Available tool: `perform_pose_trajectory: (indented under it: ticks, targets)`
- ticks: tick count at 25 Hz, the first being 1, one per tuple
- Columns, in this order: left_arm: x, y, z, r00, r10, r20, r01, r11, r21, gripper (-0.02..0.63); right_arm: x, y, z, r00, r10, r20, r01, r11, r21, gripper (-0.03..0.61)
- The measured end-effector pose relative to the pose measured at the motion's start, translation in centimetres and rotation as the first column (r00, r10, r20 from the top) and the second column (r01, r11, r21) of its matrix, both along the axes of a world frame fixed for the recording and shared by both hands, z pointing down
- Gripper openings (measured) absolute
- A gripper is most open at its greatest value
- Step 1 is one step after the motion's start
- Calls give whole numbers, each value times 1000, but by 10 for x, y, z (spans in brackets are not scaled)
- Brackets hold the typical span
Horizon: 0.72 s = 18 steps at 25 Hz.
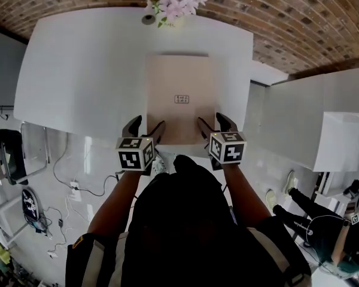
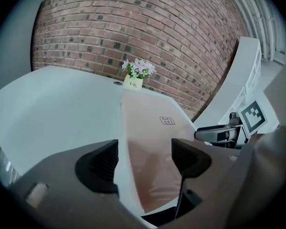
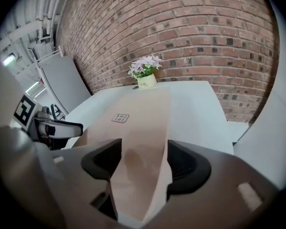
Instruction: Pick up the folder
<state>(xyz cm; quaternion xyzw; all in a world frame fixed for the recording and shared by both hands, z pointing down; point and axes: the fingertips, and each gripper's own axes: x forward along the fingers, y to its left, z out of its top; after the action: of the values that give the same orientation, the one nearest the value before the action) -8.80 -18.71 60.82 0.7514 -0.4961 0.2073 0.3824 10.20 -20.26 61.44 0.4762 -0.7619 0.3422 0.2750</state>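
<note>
The folder (image 1: 179, 70) is seen lying flat on the white table (image 1: 78, 70), in the centre of the head view; its long axis is laid from the lower middle of the frame up toward the pot of flowers (image 1: 176, 5) at the top centre; its near short edge is placed close to the table's near edge. The left tool (image 1: 148, 124) is held at the folder's lower left corner and the right tool (image 1: 211, 121) at its lower right corner; neither can be called the nearer, as both are set level with that near edge. Both tools are spread wide and nothing is pinched; in the left gripper view the folder's left long edge is seen running up between the two pads, one pad over bare table and the other over the folder; in the right gripper view the right long edge is framed likewise. The folder is thus judged to lie straight ahead of and just below both tools; a grip on the two near corners appears to be called for next.
</note>
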Motion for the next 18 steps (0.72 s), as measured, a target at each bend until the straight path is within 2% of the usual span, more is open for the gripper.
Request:
perform_pose_trajectory:
  ticks: [10,18]
  targets:
    - [10,-8,14,1000,23,-18,-24,999,-34,354,-3,-2,18,994,-12,105,20,997,-73,319]
    - [14,-11,23,999,46,-12,-47,997,-65,354,-5,-3,18,993,5,114,3,997,-71,319]
